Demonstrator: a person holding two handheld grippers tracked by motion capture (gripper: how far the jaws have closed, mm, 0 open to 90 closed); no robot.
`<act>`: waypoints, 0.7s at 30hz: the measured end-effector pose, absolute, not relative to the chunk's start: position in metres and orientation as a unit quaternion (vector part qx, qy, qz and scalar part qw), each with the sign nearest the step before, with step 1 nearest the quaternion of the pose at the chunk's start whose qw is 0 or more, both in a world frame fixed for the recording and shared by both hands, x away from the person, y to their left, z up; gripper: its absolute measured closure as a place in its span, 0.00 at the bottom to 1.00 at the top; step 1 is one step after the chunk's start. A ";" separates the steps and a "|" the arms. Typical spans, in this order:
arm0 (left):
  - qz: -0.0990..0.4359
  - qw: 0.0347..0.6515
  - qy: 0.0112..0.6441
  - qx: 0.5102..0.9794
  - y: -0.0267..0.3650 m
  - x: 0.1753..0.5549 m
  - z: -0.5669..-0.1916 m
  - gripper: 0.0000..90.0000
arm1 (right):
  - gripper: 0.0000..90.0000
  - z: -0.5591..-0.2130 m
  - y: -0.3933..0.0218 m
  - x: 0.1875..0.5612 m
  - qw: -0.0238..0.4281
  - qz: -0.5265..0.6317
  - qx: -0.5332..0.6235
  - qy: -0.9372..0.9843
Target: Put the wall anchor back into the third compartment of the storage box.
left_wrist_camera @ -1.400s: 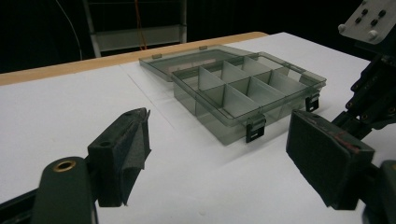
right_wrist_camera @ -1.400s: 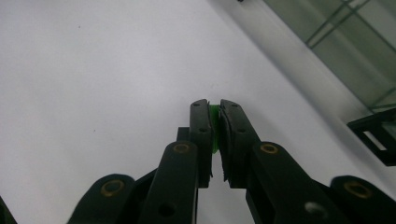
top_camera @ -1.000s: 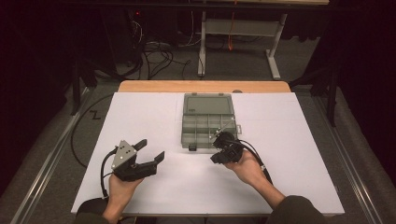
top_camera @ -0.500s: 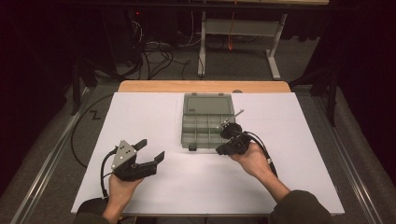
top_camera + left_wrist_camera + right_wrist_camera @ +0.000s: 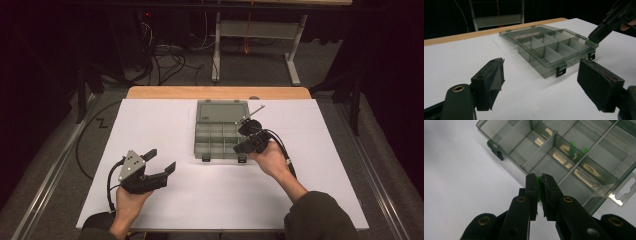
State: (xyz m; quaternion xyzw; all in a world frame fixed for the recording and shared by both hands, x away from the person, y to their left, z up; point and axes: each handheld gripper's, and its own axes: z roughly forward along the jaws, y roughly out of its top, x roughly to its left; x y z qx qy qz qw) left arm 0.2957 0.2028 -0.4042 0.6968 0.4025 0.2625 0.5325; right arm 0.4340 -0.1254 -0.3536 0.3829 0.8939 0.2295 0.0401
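A clear grey compartment box (image 5: 199,136) lies open in the middle of the white table, its lid (image 5: 221,110) folded flat behind it. My right gripper (image 5: 239,148) hovers over the box's front right corner, shut on a small green piece (image 5: 538,187). The same gripper (image 5: 539,179) looks down at the box (image 5: 506,151), whose compartments show green glints. From the left gripper view, that green piece (image 5: 590,41) sits just above the box (image 5: 549,65) rim. My left gripper (image 5: 161,160) rests at the table's front left, open and with nothing between its jaws (image 5: 541,75).
The white table surface (image 5: 310,190) spreads wide around the box. A wooden strip (image 5: 215,93) runs along the far edge. Beyond it are floor cables (image 5: 165,55) and a metal stand (image 5: 250,30). A cable trails from each gripper.
My right gripper, still shut on the green piece, has moved a little up and to the right along the box's front right corner. The left gripper has stayed put.
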 end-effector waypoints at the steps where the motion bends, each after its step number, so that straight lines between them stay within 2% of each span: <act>1: 0.263 0.532 0.402 0.697 0.203 0.296 -0.404 0.24 | 0.96 -0.354 -0.126 0.436 0.041 0.227 0.384 0.894; 21: 0.262 0.532 0.401 0.698 0.203 0.296 -0.404 0.24 | 0.96 -0.357 -0.127 0.471 0.058 0.227 0.426 0.874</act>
